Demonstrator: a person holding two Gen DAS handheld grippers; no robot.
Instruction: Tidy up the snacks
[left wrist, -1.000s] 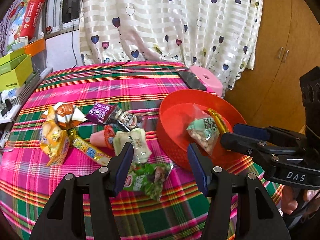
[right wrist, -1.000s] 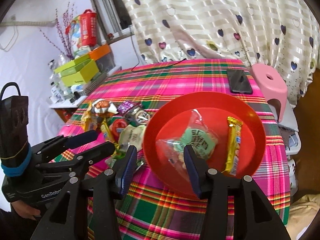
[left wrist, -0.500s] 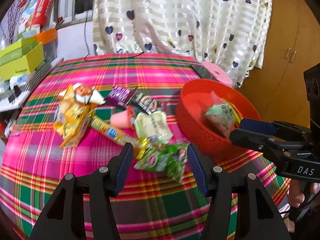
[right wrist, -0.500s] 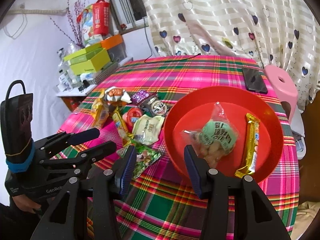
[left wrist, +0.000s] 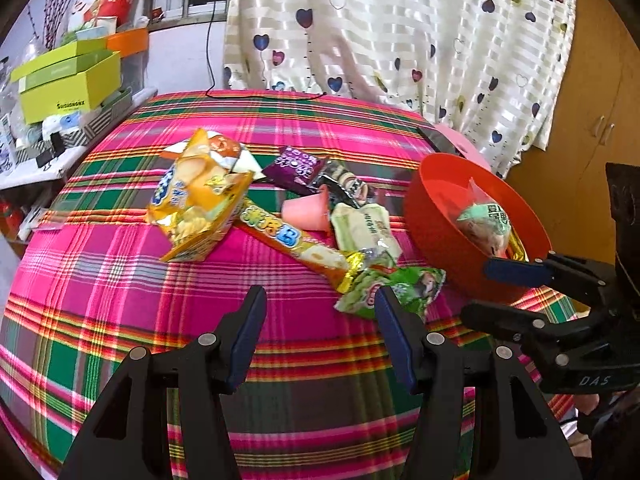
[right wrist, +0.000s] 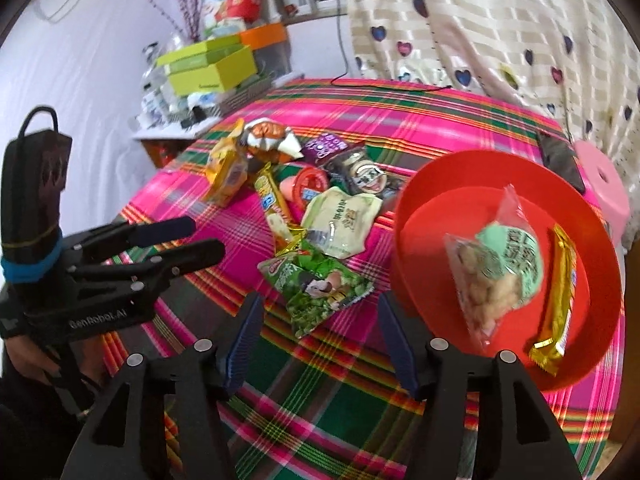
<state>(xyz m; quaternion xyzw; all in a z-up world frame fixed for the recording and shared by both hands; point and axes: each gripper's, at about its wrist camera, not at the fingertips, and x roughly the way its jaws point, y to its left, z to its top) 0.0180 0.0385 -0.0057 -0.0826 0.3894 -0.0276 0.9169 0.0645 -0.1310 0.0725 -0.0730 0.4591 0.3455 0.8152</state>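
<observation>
A: Where's the green crinkly foil snack packet [right wrist: 318, 288]?
B: On the plaid cloth beside the red plastic bowl [right wrist: 600, 248], just ahead of the right gripper [right wrist: 316, 344], lying slantwise.
A: Jaws?
B: Both wide and empty; left gripper [left wrist: 320, 332] sits leftward.

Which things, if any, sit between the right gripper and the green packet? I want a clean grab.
Nothing visible does. The right gripper is open, and the green packet lies flat on the tablecloth just ahead of its fingertips. The red bowl stands off to the right.

Red bowl [right wrist: 600, 248], green snack packet [right wrist: 316, 284], pink-and-green plaid tablecloth [left wrist: 120, 280], cream curtain [left wrist: 400, 32] with dark hearts
</observation>
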